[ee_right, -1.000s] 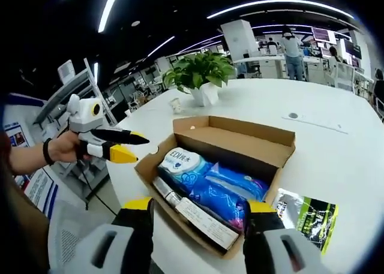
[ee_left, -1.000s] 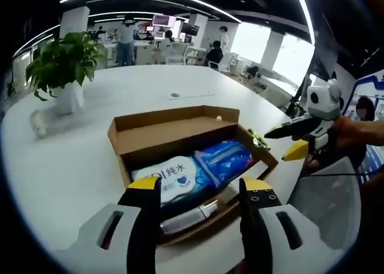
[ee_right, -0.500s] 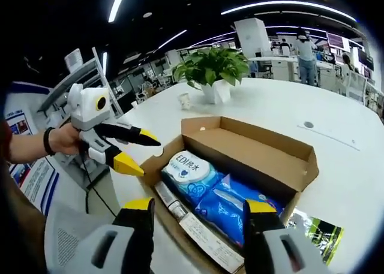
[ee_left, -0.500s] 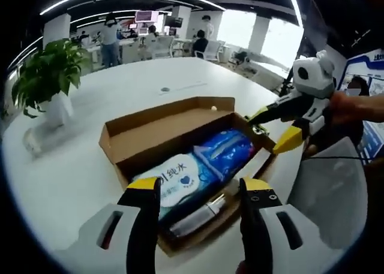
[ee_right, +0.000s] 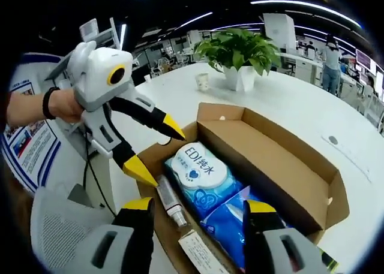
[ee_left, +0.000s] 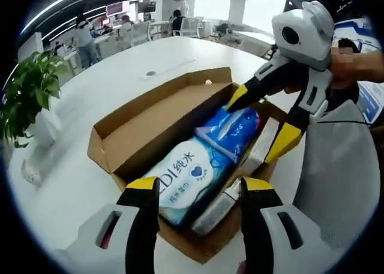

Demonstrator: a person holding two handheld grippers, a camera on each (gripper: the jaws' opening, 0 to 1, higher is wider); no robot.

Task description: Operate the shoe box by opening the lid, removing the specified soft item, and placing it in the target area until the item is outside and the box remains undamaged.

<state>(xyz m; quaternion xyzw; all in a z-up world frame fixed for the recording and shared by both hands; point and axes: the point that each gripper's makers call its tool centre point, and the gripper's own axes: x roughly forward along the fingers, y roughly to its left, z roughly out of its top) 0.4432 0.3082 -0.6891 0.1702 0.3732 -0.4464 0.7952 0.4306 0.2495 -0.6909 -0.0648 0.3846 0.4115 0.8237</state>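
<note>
I see the shoe box (ee_left: 144, 124) lying open on the white table, brown cardboard, its lid flap folded back flat along the far side — no tears that I can make out. Inside, a white-and-blue wipes pack (ee_left: 189, 178) lies beside a darker blue soft pack (ee_left: 231, 130), with a slim bottle (ee_right: 170, 200) and a flat white carton (ee_left: 262, 143) along the box's near wall.

You're working over a matt brown cardboard shoe box (ee_left: 157, 119) with raw, rough-cut edges, set on a smooth white table (ee_left: 78, 184) with a faint sheen. Inside, the wet-wipe pack (ee_left: 191, 178) and the blue pack (ee_left: 233, 132) are glossy, crinkled plastic film. Your grippers' shells look like hard, smooth white plastic.
</note>
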